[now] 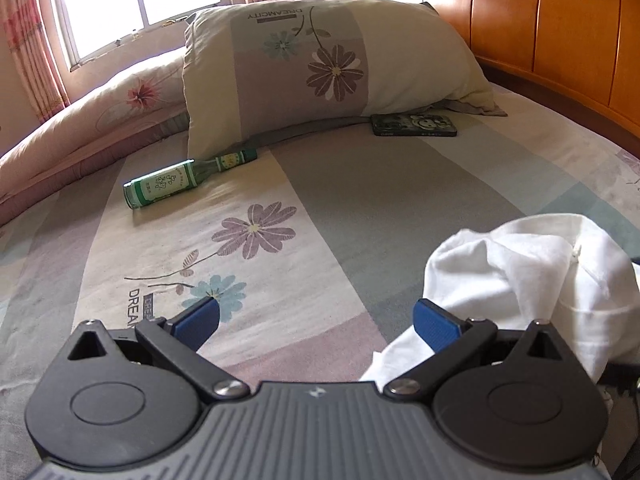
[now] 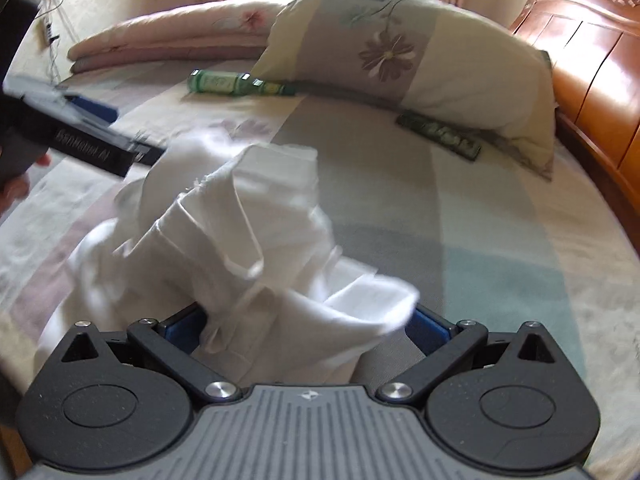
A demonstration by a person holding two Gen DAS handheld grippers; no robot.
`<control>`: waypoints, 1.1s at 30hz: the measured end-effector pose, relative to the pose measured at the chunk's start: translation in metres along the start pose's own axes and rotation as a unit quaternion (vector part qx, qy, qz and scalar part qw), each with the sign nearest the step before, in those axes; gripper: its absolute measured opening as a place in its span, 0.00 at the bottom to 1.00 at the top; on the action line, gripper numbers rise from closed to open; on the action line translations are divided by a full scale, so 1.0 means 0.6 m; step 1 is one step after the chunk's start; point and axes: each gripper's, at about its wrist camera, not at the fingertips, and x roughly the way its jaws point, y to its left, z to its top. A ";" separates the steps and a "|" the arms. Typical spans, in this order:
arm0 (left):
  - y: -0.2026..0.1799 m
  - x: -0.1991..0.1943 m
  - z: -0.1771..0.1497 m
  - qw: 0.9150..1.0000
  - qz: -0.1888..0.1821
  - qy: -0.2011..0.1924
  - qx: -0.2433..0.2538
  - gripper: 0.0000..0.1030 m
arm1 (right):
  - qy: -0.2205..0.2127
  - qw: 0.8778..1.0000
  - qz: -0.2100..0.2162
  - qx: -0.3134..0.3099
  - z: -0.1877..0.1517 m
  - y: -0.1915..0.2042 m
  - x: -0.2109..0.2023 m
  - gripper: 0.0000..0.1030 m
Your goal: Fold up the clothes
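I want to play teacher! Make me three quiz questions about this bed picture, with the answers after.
1. True or false: the green bottle stands upright on the bed sheet.
2. Which gripper has nothing between its fingers? A) left gripper B) right gripper
3. What flat dark thing lies beside the pillow, nearer the wooden headboard?

Key:
1. False; it lies on its side.
2. A; the white garment is bunched between the right gripper's open fingers.
3. A phone.

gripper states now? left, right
Left gripper: open, holding nothing.
Right gripper: open, white garment bunched between its fingers, not clamped.
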 end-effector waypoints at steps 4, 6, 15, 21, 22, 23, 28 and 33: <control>0.008 0.014 0.010 1.000 0.004 -0.002 -0.002 0.99 | -0.018 0.999 -0.032 0.006 0.044 -0.046 0.027 1.00; 0.012 0.015 0.012 1.000 0.001 -0.002 -0.006 0.99 | -0.017 0.999 -0.042 0.019 0.058 -0.067 0.041 1.00; 0.007 -0.034 -0.004 0.999 -0.032 -0.002 0.002 0.99 | -0.028 0.999 -0.028 0.030 0.043 -0.081 -0.011 1.00; -0.031 -0.047 -0.029 0.998 -0.050 0.012 0.024 0.99 | 0.000 1.000 -0.010 -0.014 0.007 -0.046 -0.020 1.00; -0.036 -0.047 -0.034 0.998 -0.054 0.016 0.025 0.99 | 0.005 1.000 -0.010 -0.015 0.006 -0.043 -0.011 1.00; -0.040 -0.046 -0.039 0.998 -0.056 0.020 0.025 0.99 | 0.011 1.000 -0.011 -0.017 0.005 -0.040 -0.002 1.00; -0.045 -0.047 -0.054 0.998 -0.055 0.033 0.024 0.99 | 0.033 0.999 -0.040 0.009 0.007 -0.059 0.037 1.00; -0.037 -0.052 -0.057 0.998 -0.049 0.029 0.023 0.99 | 0.054 0.994 -0.084 0.053 0.012 -0.096 0.071 1.00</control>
